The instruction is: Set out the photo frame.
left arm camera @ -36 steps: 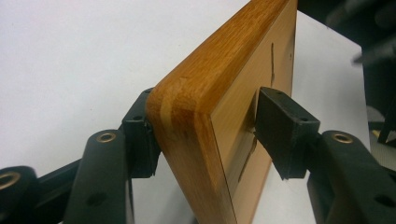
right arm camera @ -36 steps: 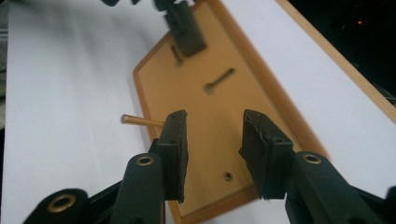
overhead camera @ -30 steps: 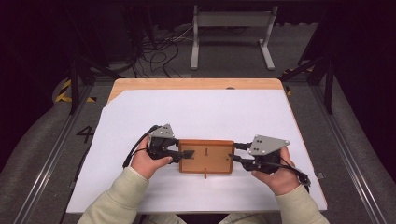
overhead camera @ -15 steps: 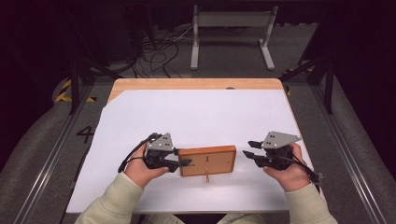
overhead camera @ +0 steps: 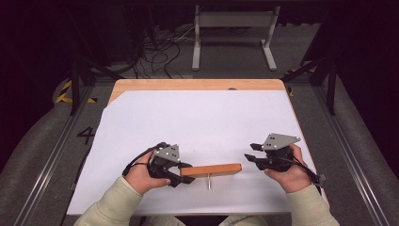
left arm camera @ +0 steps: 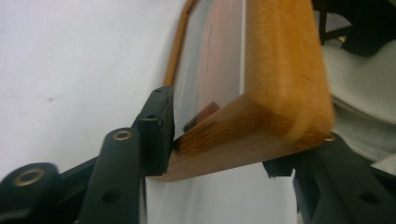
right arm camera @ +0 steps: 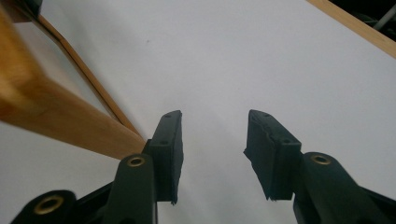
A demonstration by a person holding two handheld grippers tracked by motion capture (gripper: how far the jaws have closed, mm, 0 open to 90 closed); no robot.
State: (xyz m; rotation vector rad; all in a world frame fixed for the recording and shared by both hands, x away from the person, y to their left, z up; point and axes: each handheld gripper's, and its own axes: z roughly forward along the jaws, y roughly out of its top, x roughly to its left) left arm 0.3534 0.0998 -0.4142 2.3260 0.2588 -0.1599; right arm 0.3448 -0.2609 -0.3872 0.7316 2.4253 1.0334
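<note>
Dark room, cables (overhead camera: 162,52) on floor (overhead camera: 42,136)

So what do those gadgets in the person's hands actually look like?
Each is a black handheld tool: the left gripper and right gripper carry a grey three-cornered plate on top, two flat black jaws with brass-coloured pivots, and a trailing black cable. The sleeves are pale cream.

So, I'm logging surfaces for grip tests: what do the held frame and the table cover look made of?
The wooden frame looks like varnished wood: orange-brown, visible grain, slight sheen. The table cover looks like matte white paper or thin sheet, its cut corner exposing the wooden tabletop.
</note>
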